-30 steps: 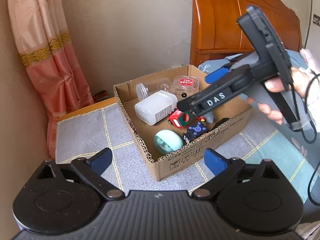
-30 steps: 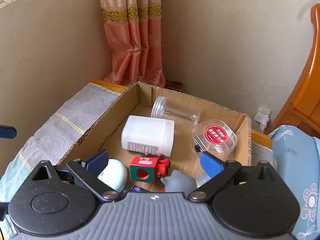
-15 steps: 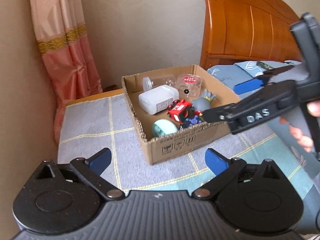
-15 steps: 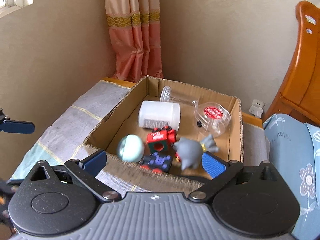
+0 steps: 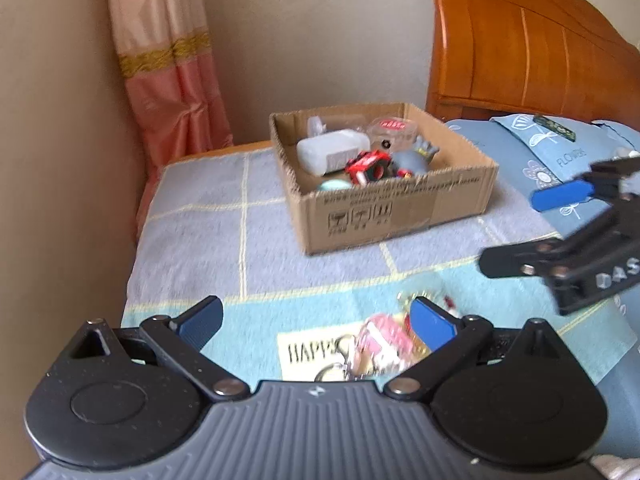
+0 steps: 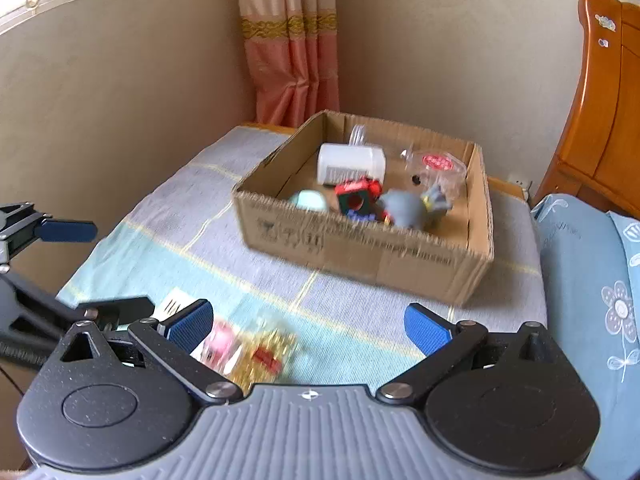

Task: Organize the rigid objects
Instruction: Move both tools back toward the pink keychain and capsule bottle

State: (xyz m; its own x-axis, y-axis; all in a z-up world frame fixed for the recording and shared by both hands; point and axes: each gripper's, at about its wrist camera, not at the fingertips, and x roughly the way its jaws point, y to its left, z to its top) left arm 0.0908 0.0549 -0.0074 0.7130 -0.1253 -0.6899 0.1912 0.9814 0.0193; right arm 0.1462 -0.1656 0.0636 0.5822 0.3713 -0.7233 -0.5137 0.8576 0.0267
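Bed with blue-grey blanket (image 5: 192, 240); box (image 5: 400, 216) upper centre, part filled. Pink toy (image 5: 382, 342), blurred, lower centre beside gold trinkets (image 6: 268, 354). Likely light, stiff; take its body across. Left gripper (image 5: 316, 316) and right gripper (image 6: 308, 320): both spread wide, empty.

Your open lane is the bare blanket (image 5: 208, 240) between you and the cardboard box (image 5: 384, 216). Blurred pink and gold trinkets (image 6: 244, 350) lie near your fingers. Wall (image 6: 120, 92), curtain (image 6: 292, 60) and headboard (image 5: 520, 52) hem the box.
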